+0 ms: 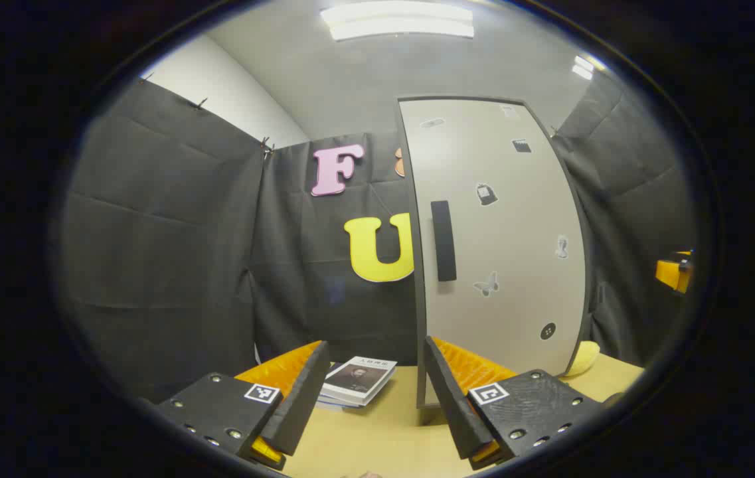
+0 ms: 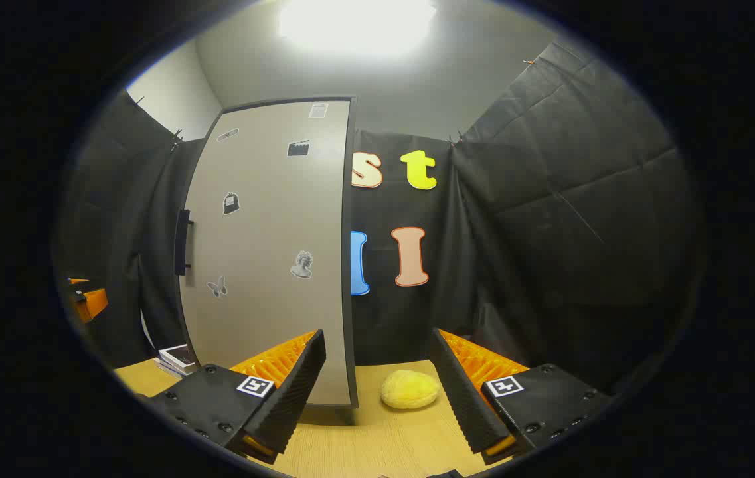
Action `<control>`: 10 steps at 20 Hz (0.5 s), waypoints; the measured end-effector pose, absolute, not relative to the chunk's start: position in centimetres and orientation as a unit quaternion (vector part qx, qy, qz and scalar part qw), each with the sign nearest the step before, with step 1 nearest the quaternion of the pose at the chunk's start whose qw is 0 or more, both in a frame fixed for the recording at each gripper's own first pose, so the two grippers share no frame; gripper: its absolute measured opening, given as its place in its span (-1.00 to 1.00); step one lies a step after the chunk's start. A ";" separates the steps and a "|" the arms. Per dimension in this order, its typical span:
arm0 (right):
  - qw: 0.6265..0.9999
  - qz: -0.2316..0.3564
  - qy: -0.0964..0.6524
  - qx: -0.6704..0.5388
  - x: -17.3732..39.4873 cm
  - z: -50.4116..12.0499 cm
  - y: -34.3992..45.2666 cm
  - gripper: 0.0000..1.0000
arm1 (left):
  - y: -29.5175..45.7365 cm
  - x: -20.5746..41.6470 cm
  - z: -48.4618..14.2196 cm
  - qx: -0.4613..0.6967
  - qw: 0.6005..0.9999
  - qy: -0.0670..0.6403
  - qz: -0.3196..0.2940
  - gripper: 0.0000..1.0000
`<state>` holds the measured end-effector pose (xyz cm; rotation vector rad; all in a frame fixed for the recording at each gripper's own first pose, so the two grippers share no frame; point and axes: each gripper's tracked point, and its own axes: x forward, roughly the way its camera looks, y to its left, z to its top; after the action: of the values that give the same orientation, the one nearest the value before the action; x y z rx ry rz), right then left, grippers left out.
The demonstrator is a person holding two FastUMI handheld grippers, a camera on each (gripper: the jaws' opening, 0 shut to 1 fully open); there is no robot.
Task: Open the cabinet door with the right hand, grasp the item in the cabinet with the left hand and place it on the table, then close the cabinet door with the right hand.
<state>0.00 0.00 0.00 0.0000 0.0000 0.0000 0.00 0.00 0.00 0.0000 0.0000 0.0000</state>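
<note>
Left gripper view. Left hand-held gripper point(image 1: 372, 385) at 6 o'clock, fingers spread wide apart, nothing between them, held above the wooden bench point(image 1: 377, 431). Cabinet point(image 1: 497, 245) upright on the bench from 12 to 4 o'clock, its pale door point(image 1: 523, 219) shut, dotted with small stickers. Dark vertical handle point(image 1: 443, 240) near the door's left edge, just right of centre. Stack of books point(image 1: 358, 380) flat on the bench at 6 o'clock, left of the cabinet's foot, seen between the fingers. Yellow soft item point(image 1: 587, 357) at 4 o'clock, on the bench just beside the cabinet's right lower corner. Part of the other hand-held gripper point(image 1: 674, 272) at 3 o'clock, well apart from the door; its state cannot be told here.

Right gripper view. Right hand-held gripper point(image 2: 377, 388) at 6 o'clock, fingers wide apart, gripping nothing, clear of the cabinet point(image 2: 271, 252), which stands from 9 to 12 o'clock. Door point(image 2: 264, 265) shut; handle point(image 2: 182, 241) at 9 o'clock. Yellow soft item point(image 2: 409, 389) on the bench point(image 2: 377, 438) between the fingers, just right of the cabinet's base. Books point(image 2: 176, 358) at 8 o'clock. Contents of the cabinet hidden behind the shut door.
</note>
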 end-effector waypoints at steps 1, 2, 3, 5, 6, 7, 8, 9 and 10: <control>1.000 -0.002 0.001 0.000 0.0 0.0 -0.2 1.00 | -0.1 0.0 0.0 0.001 1.000 0.000 0.000 0.76; 1.000 -0.003 0.001 0.001 -0.1 0.0 -0.3 0.99 | -0.2 -0.1 0.0 0.000 1.000 0.000 0.000 0.72; 1.000 -0.005 0.001 0.003 -0.2 -0.1 -0.4 0.99 | -0.3 -0.1 0.1 -0.001 1.000 0.000 -0.001 0.72; 1.000 -0.008 0.000 0.006 -0.5 0.0 -0.7 0.99 | -0.5 -0.2 0.3 -0.002 1.000 -0.001 -0.002 0.76; 1.000 -0.009 -0.001 0.006 -0.5 0.0 -0.9 0.99 | -0.4 -0.3 0.3 -0.001 1.000 -0.003 -0.002 0.76; 1.000 -0.011 -0.001 0.005 -0.5 0.1 -1.0 0.99 | -0.5 -0.4 0.4 0.000 1.000 -0.004 -0.002 0.76; 1.000 -0.012 -0.002 0.005 -0.5 0.3 -1.1 0.99 | -0.4 -0.4 0.5 0.001 1.000 -0.006 -0.002 0.76; 1.000 -0.013 -0.002 0.006 -0.5 0.3 -1.2 0.99 | -0.5 -0.6 0.8 0.001 1.000 -0.007 -0.001 0.76; 1.000 -0.013 -0.003 0.007 -0.5 0.4 -1.2 0.99 | -0.5 -0.7 0.7 0.000 1.000 -0.008 -0.002 0.76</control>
<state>-0.55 -1.24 0.41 0.0136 -0.0066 -0.0265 -0.74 -0.53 0.70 0.0009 -0.0153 -0.0039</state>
